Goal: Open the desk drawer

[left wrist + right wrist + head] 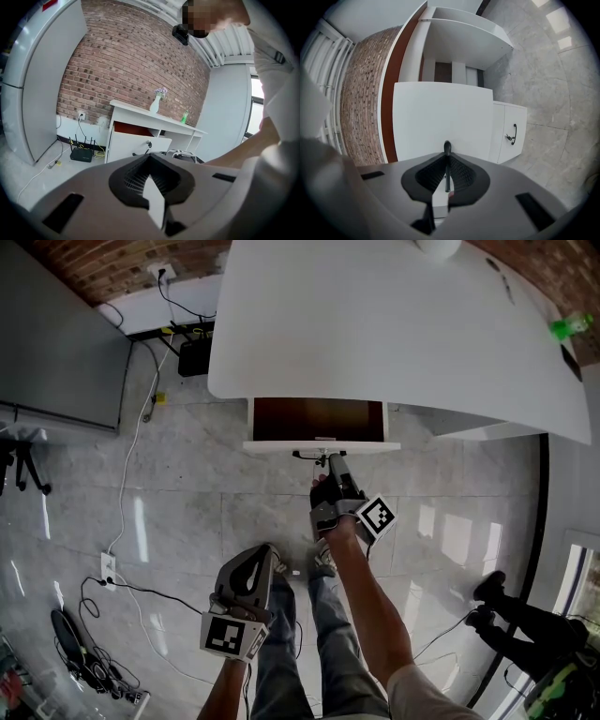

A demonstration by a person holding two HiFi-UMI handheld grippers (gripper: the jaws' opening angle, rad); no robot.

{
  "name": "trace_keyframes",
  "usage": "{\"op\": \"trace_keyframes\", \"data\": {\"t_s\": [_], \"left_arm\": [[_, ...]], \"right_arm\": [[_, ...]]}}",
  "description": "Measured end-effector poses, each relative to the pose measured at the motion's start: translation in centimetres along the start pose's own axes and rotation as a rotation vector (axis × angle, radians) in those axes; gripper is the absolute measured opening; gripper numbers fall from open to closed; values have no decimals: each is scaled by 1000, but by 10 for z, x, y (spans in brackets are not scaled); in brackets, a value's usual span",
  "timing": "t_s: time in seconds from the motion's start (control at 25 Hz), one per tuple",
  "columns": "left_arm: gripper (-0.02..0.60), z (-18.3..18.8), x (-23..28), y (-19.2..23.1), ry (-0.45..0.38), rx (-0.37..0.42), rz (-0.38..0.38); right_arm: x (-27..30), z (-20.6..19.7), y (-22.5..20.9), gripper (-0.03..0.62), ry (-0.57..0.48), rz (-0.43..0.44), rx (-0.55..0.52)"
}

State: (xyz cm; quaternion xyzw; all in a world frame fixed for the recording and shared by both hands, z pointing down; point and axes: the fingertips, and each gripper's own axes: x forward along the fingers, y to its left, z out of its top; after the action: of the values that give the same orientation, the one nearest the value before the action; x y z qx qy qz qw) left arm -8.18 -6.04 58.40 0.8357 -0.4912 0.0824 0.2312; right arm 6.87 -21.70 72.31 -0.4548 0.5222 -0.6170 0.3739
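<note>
**Drawer part-open, handle held by right gripper**

The right gripper [447,160] is closed almost fully on the thin dark handle [447,148], which is pinched between its pads just above the centre of the right gripper view. The left gripper [265,555] is held low in the lower centre of the head view, jaws together with nothing between them.

The drawer [319,445] is seen at the upper centre of the head view, projecting from under the white desk [394,324]. It is judged roughly 1 third to half drawn.

For a clean pull, the grip should be kept square on the handle and the draw made straight out along the runners. Sideways or upward drift should be avoided, since the slim handle could slip from the pads or the drawer could bind.

Inside the drawer only a dark brown base is shown; no contents can be made out. The cupboard door [509,132] at the right of the right gripper view is shut, so its contents are hidden. On the desk, a white vase [155,104] holds a few flowers, and a green bottle [186,116] stands further right.
</note>
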Motion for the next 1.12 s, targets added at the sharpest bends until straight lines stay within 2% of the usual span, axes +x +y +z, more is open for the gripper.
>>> {"op": "trace_keyframes", "data": {"t_s": [0.36, 0.8, 1.12], "left_arm": [[12, 3, 2, 1, -2, -3, 0], [12, -1, 6, 5, 12, -6, -3], [12, -1, 11, 6, 18, -10, -9]], "right_arm": [[-23, -9, -7, 35, 8, -16, 12], [-53, -18, -38, 34, 11, -57, 14], [-62, -15, -71, 34, -23, -133, 48]]}}
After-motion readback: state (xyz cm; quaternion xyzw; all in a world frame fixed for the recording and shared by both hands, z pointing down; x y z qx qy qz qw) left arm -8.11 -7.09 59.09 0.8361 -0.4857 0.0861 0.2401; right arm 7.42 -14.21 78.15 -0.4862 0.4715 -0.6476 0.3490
